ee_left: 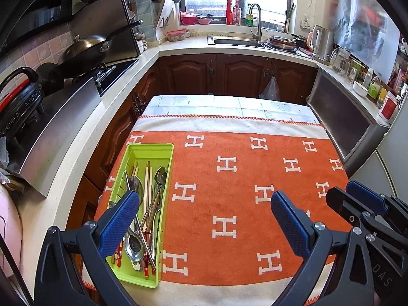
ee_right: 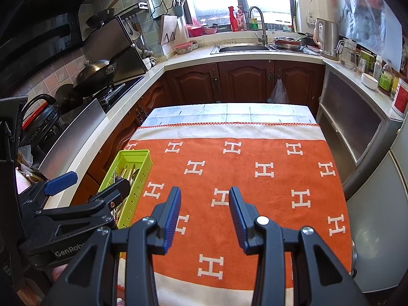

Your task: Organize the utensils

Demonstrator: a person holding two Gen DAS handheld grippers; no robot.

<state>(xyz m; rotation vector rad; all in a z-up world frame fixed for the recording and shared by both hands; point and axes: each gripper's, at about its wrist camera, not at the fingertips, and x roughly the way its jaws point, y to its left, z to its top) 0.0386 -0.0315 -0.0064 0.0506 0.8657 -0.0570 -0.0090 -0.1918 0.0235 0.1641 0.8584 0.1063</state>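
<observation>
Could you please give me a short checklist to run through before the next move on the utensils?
1. Left gripper open and empty: ok, jaws wide apart, nothing between them.
2. Right gripper empty: ok, only the towel shows between its jaws.
3. Green tray flat on the table near its left edge: ok.
4. Utensils inside the tray: ok, spoons and chopsticks lie in it.
5. Utensils sorted neatly: not ok, they cross and overlap in one pile.
6. Loose utensils left on the towel: ok, none show in either view.
</observation>
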